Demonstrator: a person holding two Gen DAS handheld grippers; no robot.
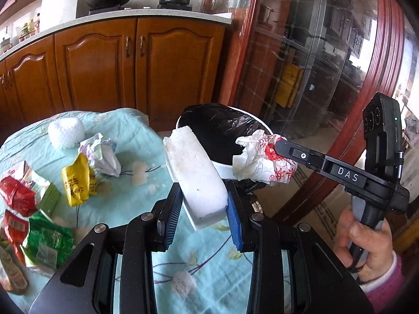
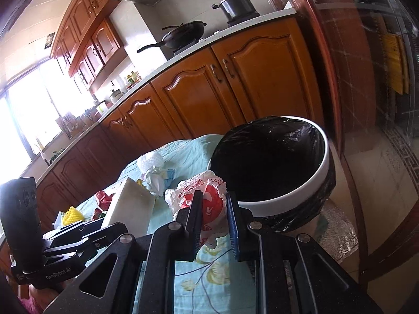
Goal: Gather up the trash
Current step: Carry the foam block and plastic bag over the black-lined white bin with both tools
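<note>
Left wrist view: a white rectangular foam block (image 1: 195,176) is clamped between the blue-padded fingers (image 1: 233,222) of the left gripper (image 1: 203,218), which are closed only as far as the block's width, with its far end raised toward the white round bin lined with a black plastic bag (image 1: 222,168). A crumpled white plastic bag with red print (image 1: 262,157) is pinched in the almost fully closed fingers of the right gripper (image 1: 281,144), at the near rim of that bin; in the right wrist view the same bag bulges out around the fingers (image 2: 231,221).

Both pieces appear to be on their way to the bin. The step would be done well if each piece were carried fully over the dark opening before release, since the foam block is long and could catch on the rim, and the light bag could cling to a pad.

Left of the bin, on the worktop under a pale blue flowered cloth (image 1: 136,136), more trash is left: a yellow wrapper (image 1: 76,180), crumpled white paper (image 1: 100,153), a white foam net (image 1: 65,132), and red (image 1: 15,193) and green packets (image 1: 47,238).
</note>
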